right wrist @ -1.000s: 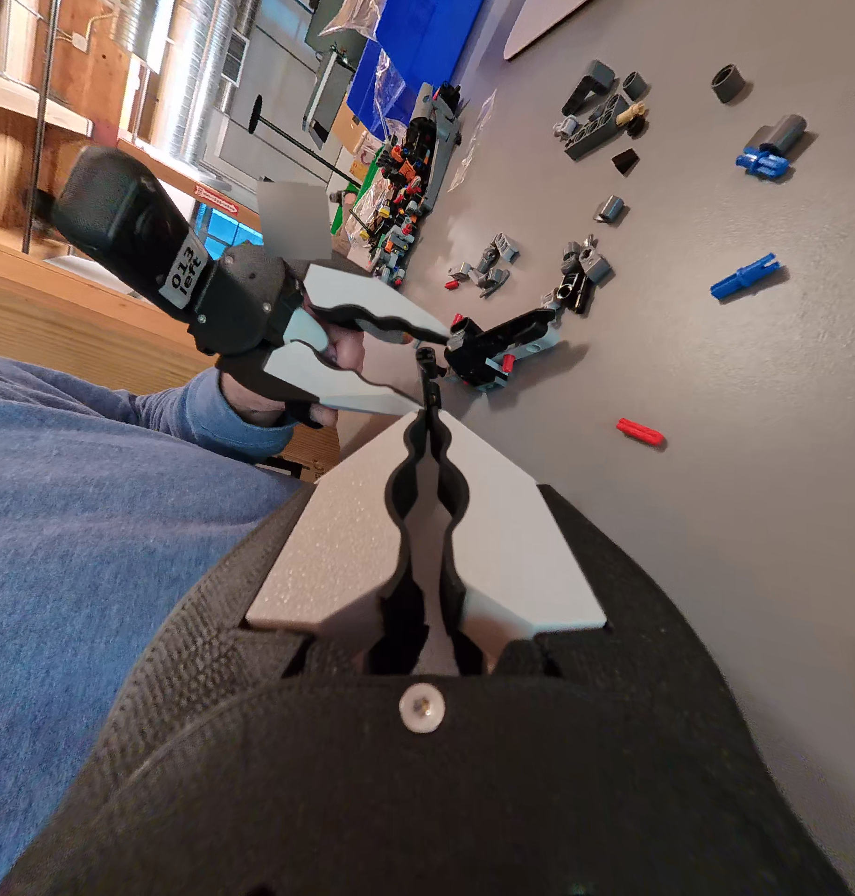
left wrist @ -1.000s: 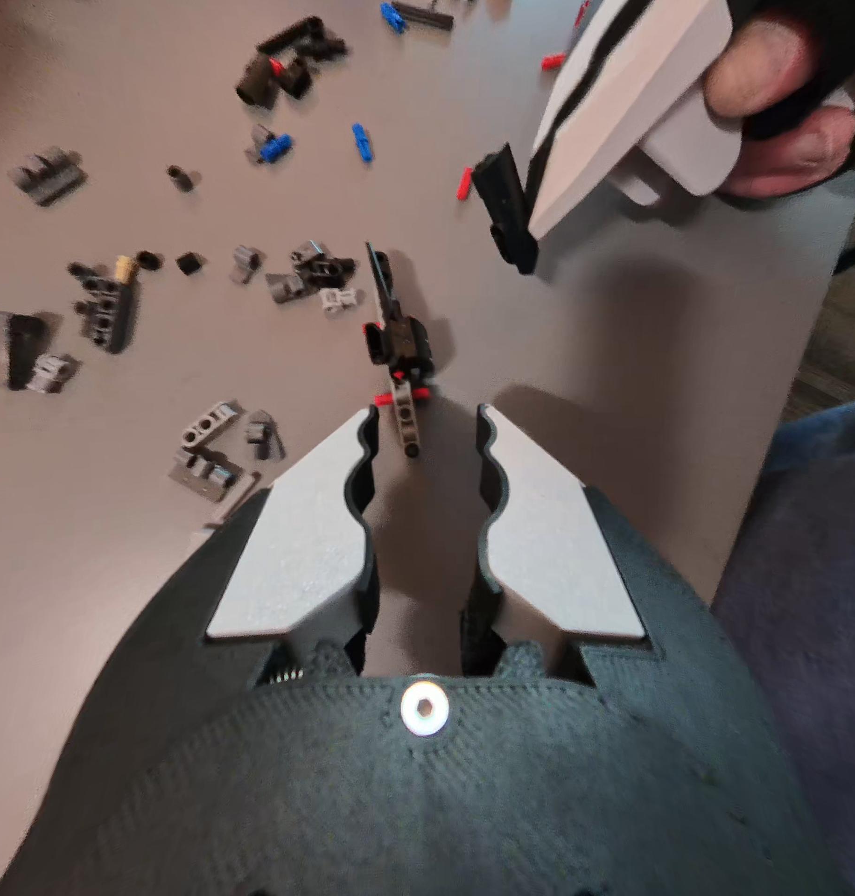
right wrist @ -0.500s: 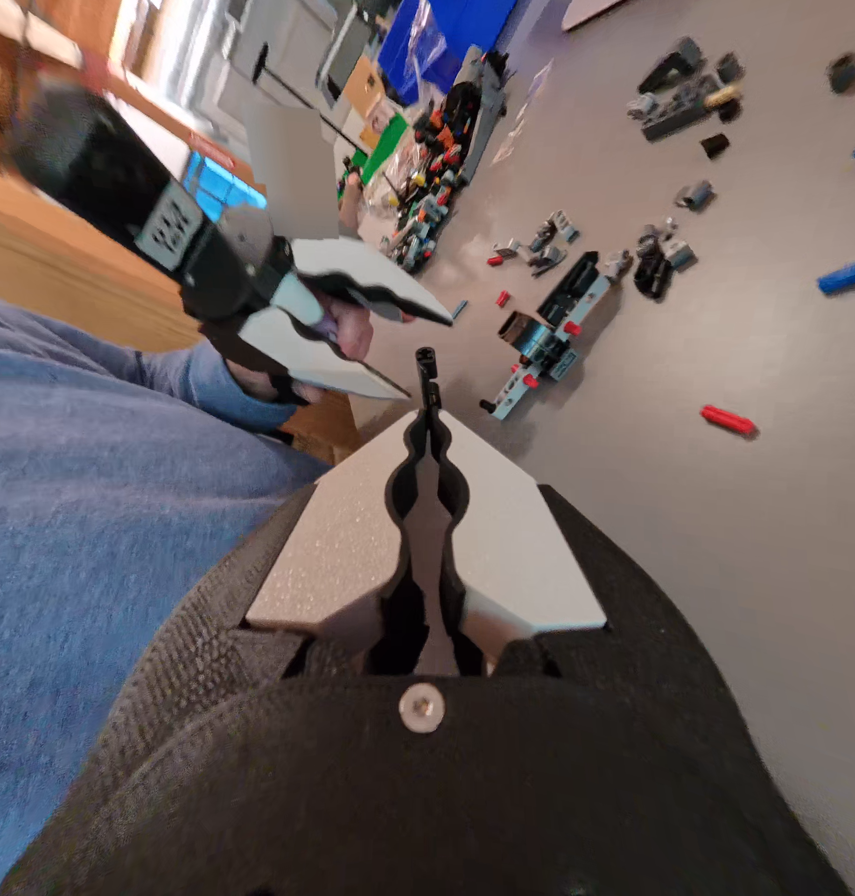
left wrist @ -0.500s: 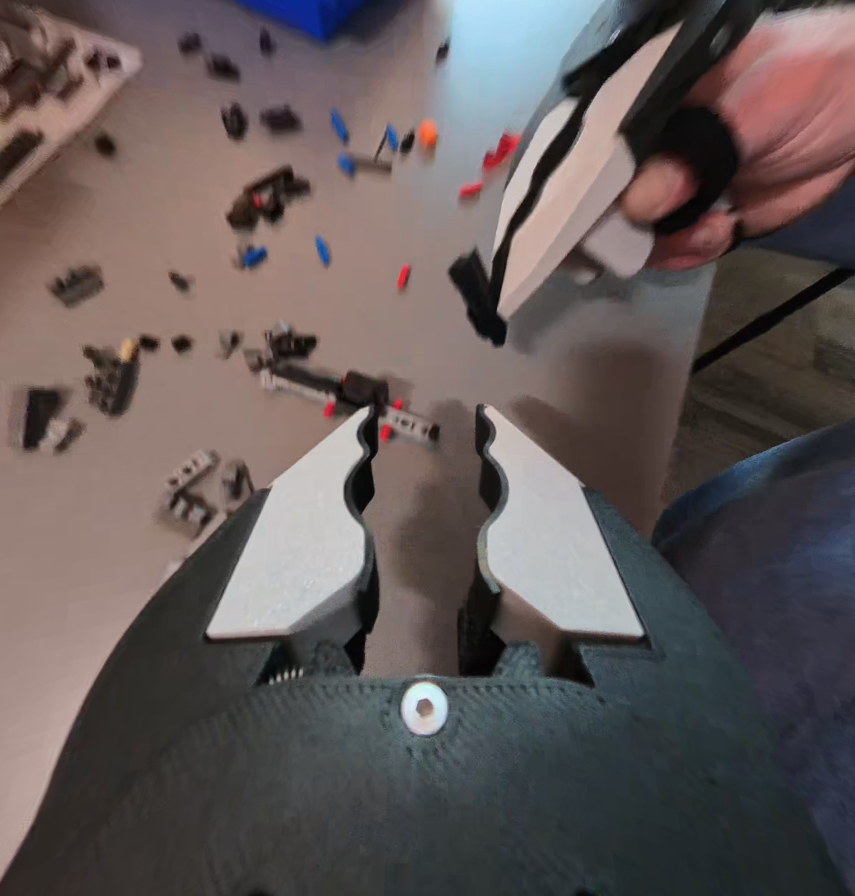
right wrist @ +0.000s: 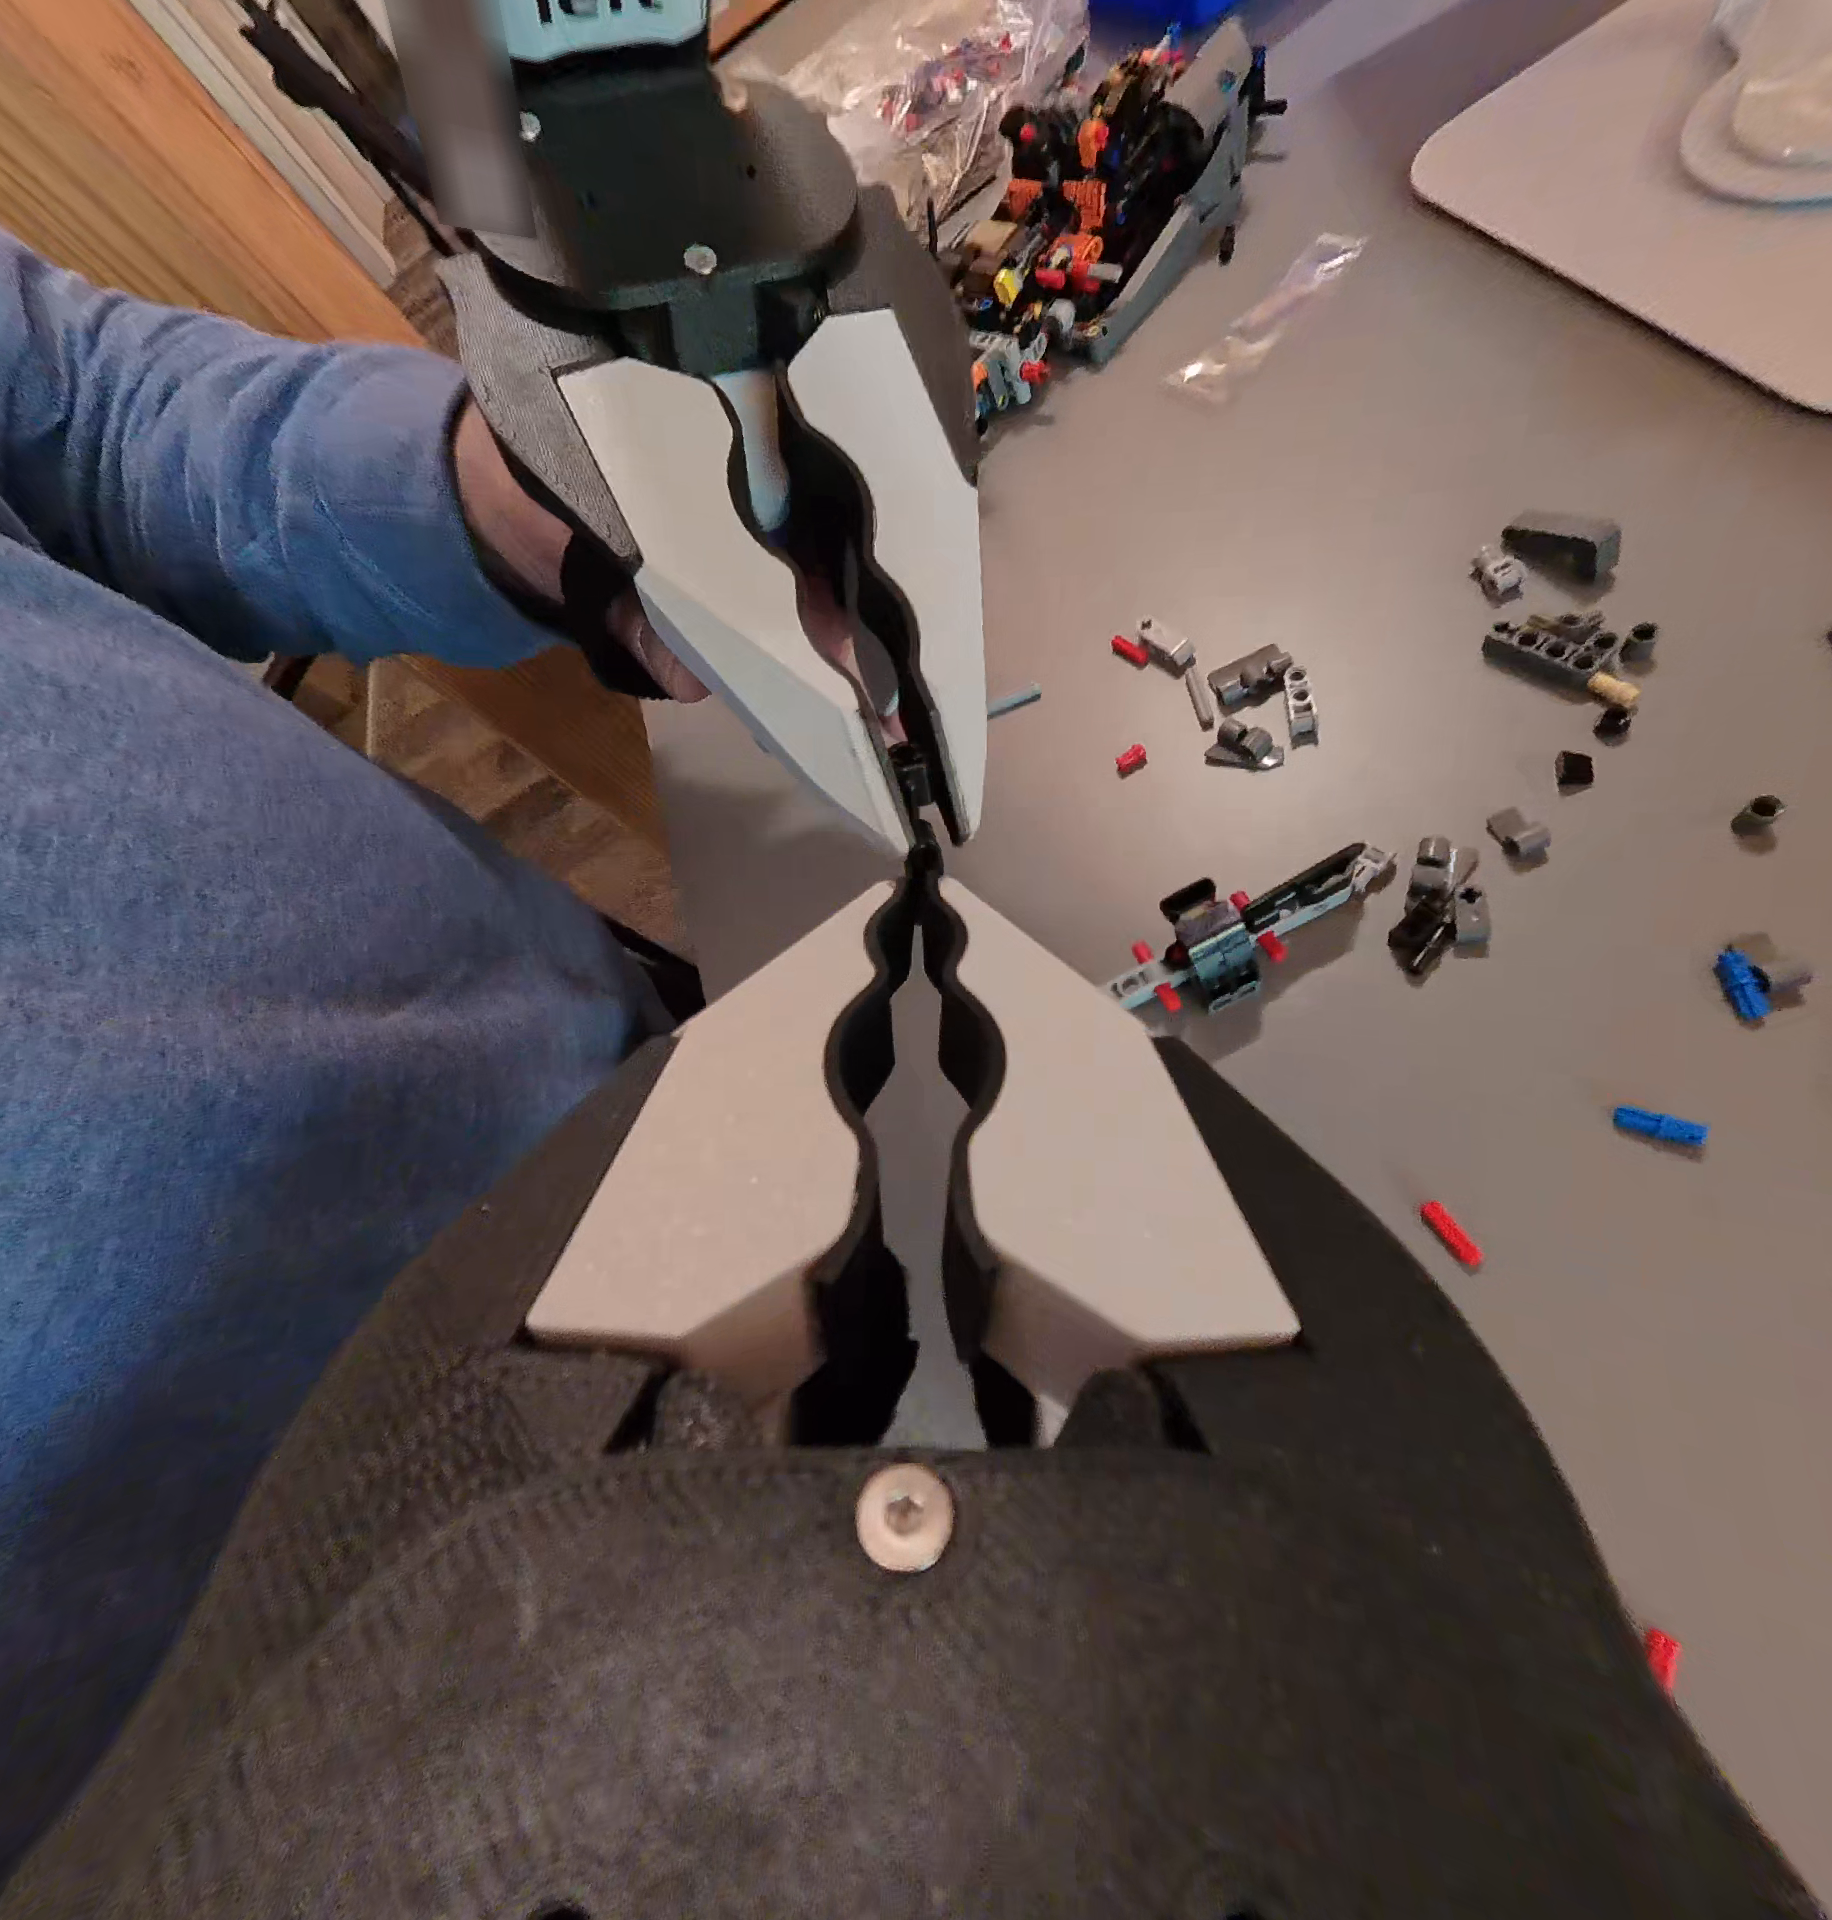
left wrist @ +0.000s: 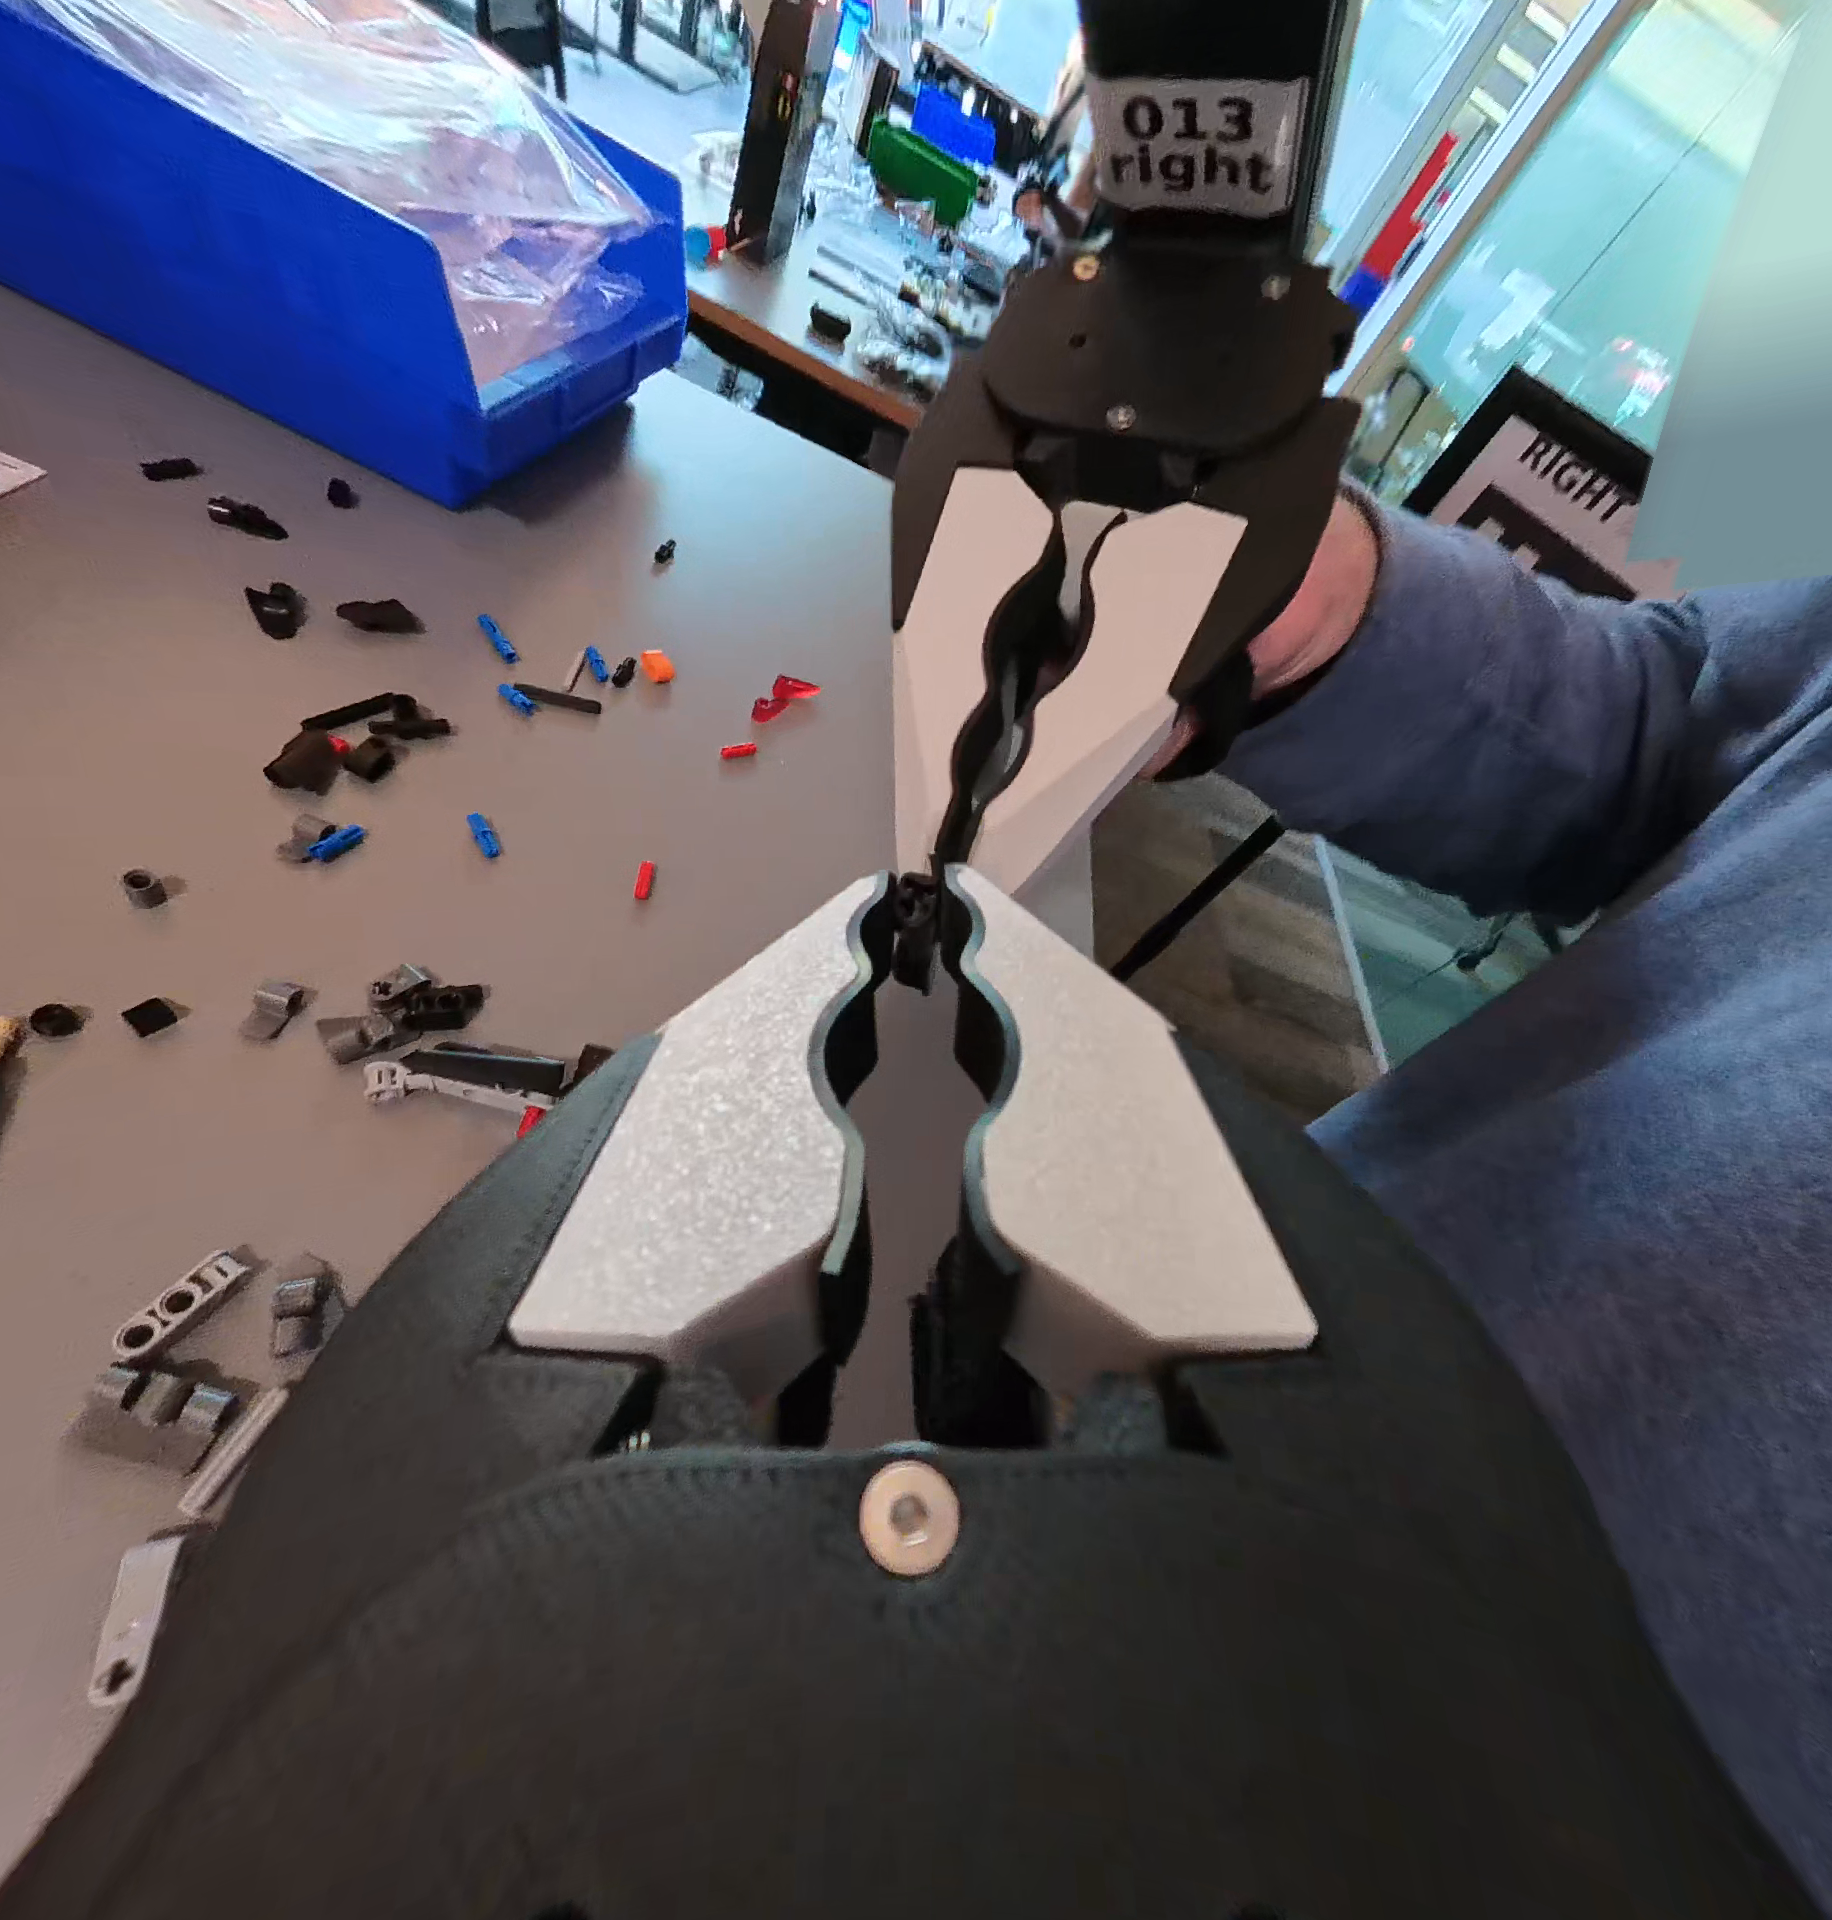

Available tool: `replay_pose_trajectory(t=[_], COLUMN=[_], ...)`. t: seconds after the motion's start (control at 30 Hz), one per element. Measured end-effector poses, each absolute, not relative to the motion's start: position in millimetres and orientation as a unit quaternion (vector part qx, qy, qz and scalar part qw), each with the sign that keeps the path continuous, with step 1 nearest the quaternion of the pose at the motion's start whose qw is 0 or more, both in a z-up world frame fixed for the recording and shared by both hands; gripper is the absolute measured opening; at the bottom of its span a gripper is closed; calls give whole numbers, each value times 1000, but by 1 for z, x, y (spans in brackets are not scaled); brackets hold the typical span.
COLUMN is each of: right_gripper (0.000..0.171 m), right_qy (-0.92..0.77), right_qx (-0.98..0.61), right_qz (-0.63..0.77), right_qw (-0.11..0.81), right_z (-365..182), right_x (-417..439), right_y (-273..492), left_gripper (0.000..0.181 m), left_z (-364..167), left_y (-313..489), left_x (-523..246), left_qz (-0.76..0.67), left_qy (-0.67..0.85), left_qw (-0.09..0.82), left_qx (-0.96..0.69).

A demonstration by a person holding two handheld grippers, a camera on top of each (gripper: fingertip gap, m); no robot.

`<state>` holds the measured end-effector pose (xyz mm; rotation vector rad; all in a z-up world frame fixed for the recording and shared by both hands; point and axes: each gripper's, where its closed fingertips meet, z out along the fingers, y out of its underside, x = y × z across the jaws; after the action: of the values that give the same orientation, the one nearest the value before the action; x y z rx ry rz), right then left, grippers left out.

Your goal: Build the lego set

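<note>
Both grippers meet tip to tip above the table (left wrist: 766,499) edge. The left gripper (left wrist: 917,902) and the right gripper (right wrist: 920,891) each pinch a small black lego piece (left wrist: 914,920), seemingly the same one; loose parts (right wrist: 1244,696) lie well apart

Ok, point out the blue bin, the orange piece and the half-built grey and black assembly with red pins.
blue bin (left wrist: 299,270), left wrist view, front wall.
orange piece (left wrist: 658,666), left wrist view, top face.
grey and black assembly (right wrist: 1218,940), right wrist view, central block.
</note>
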<state>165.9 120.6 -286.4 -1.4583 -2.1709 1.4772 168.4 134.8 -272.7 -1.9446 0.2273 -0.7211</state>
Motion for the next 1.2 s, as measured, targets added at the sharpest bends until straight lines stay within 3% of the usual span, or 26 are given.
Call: replay_pose_trajectory(t=[0.03,0.17,0.77,0.93,1.13,1.2], right_gripper=[0,16,4,4,4,4], right_qy=[-713,-661,-604,-594,-573,-573], right_qx=[-489,-514,-518,-553,-583,-590], right_qz=[497,543,605,585,576,569], right_qw=[77,68,16,20,16,19], right_z=[-283,-273,-257,-279,-305,-312], right_x=[163,160,151,163,182,186], right_y=[121,123,114,127,137,138], left_gripper=[6,6,9,41,43,45], left_z=[-270,-253,-240,-280,-345,-354], left_y=[134,134,133,130,141,146], left_x=[166,151,156,136,118,124], left_qz=[-307,-391,-464,-335,-61,-45], left_qy=[85,25,56,143,400,454], left_qw=[509,526,518,501,413,394], left_qx=[-800,-755,-716,-785,-816,-798])
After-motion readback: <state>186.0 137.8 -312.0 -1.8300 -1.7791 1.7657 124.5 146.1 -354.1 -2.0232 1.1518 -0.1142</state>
